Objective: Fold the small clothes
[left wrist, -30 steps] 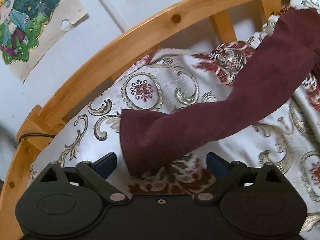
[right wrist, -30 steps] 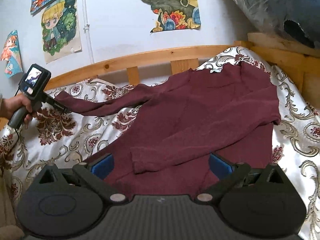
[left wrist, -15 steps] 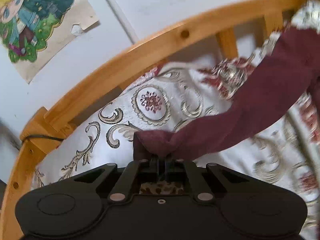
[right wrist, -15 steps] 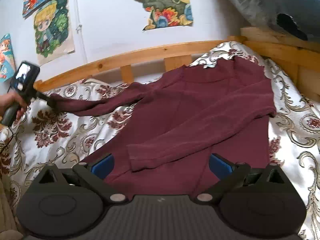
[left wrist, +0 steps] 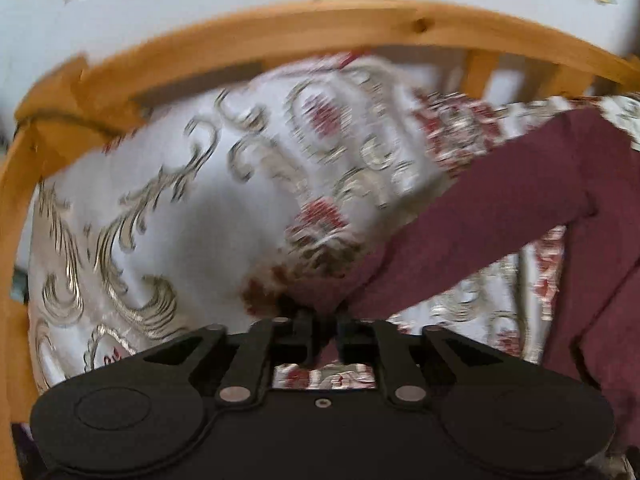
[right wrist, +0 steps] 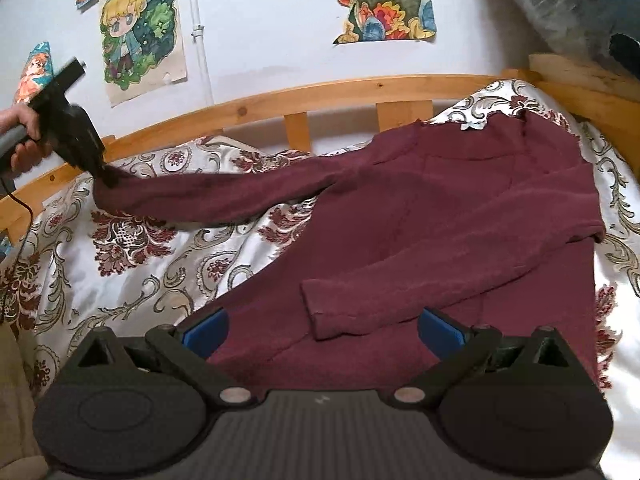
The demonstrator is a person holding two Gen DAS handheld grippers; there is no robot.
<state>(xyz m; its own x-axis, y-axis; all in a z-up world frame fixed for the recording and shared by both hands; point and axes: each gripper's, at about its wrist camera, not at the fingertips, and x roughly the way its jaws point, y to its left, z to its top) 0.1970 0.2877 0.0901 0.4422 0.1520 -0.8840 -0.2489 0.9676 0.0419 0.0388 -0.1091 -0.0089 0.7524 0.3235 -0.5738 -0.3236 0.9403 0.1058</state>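
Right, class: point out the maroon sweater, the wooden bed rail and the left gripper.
maroon sweater (right wrist: 460, 216), right wrist view, on the chest panel.
wooden bed rail (right wrist: 360, 90), right wrist view, on the top bar.
left gripper (left wrist: 323, 326), left wrist view, between the jaws, shut on the sleeve cuff.

A dark maroon long-sleeved sweater (right wrist: 460, 216) lies spread on the bed, collar at the far right, hem near. Its right sleeve (right wrist: 420, 292) is folded across the body, cuff pointing near-left and lying flat. Its left sleeve (right wrist: 224, 196) stretches out to the far left, the cuff (left wrist: 320, 292) bunched, lifted clear of the bed and pinched in the left hand-held gripper (left wrist: 323, 336).
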